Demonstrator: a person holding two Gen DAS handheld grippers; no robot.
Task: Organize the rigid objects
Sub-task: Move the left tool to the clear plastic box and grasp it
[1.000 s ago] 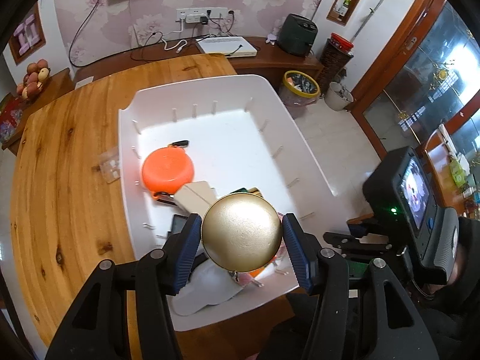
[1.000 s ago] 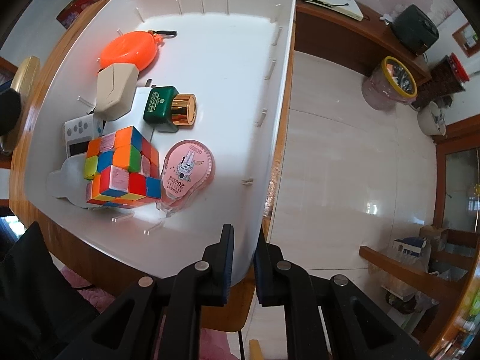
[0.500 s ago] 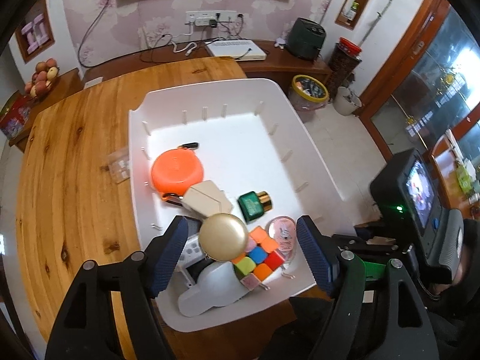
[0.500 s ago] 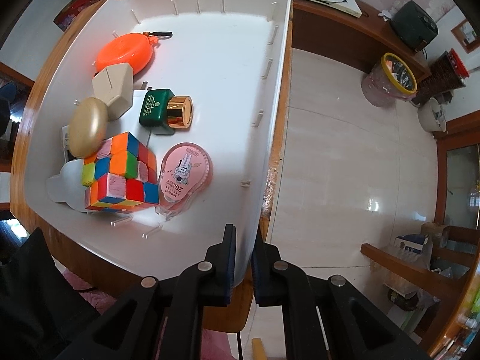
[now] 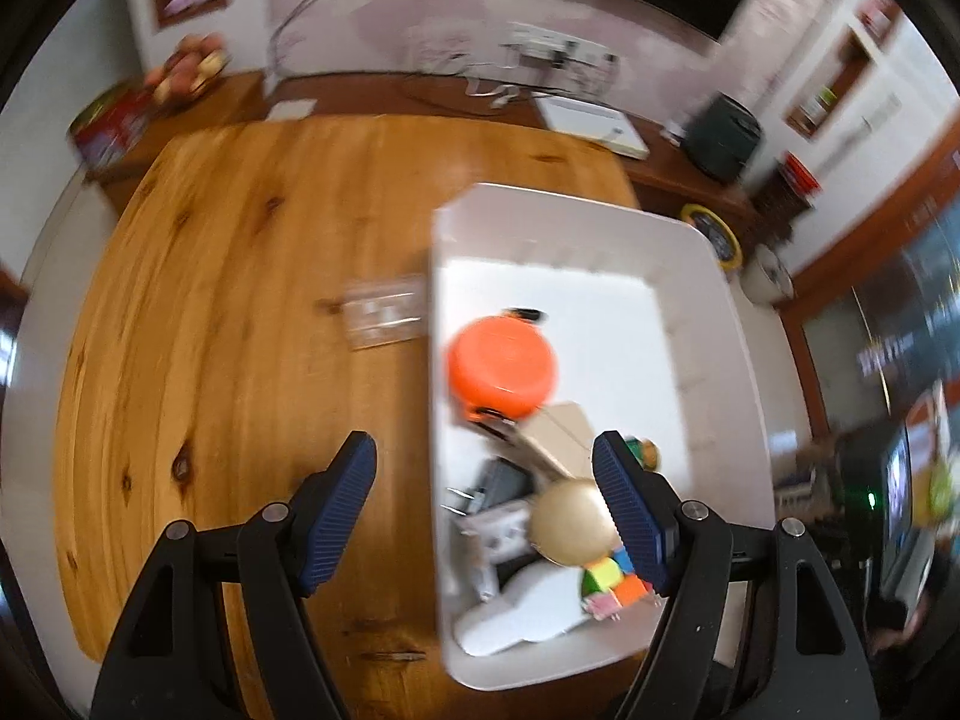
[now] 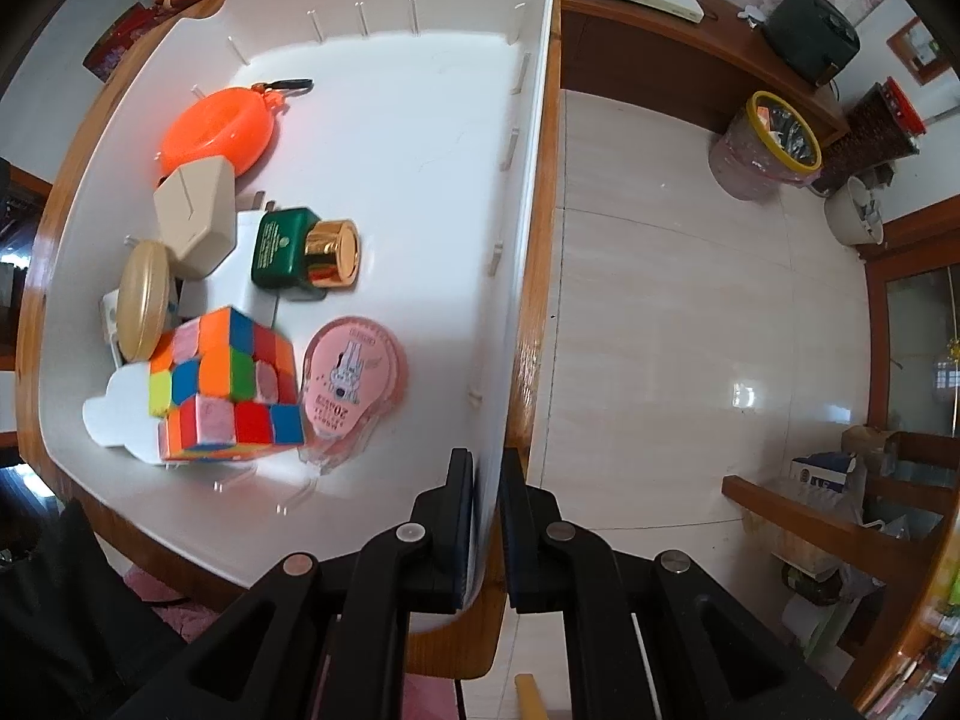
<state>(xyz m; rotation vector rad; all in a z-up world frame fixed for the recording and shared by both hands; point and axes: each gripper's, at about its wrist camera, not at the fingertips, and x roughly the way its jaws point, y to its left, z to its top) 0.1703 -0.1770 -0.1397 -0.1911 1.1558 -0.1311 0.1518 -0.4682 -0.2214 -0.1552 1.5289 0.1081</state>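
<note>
Left claw point(image 5: 485, 504) stood wide open and held nothing, its blue ribbed pads point(image 5: 336, 504) spread apart above the wooden bench point(image 5: 240, 300) and the near left wall of the white bin point(image 5: 744, 396). That view was blurred by motion. Right claw point(image 6: 486, 516) was pinched shut on the bin's near right rim, one finger inside the wall and the other outside it.

Inside the bin lay the task's things, crowded toward its left and near side. An orange round case point(image 6: 219, 132) sat farthest from the claws, a dark clip at its top. A beige angular box point(image 6: 195, 216) touched it on the near side. Beside that box lay a green bottle with a gold cap point(image 6: 300, 249), on its side over a white block. A gold disc point(image 6: 143, 300) stood on edge, tilted, between the beige box and a colour cube point(image 6: 225, 384). The cube rested partly on a white cloud-shaped piece point(image 6: 114, 414). Just right of the cube lay a pink round dispenser point(image 6: 351, 378) with a rabbit printed on it. The far right part of the bin floor was bare.

On the bench, just left of the bin, lay a small clear packet point(image 5: 384, 318), too blurred to make out further.
</note>
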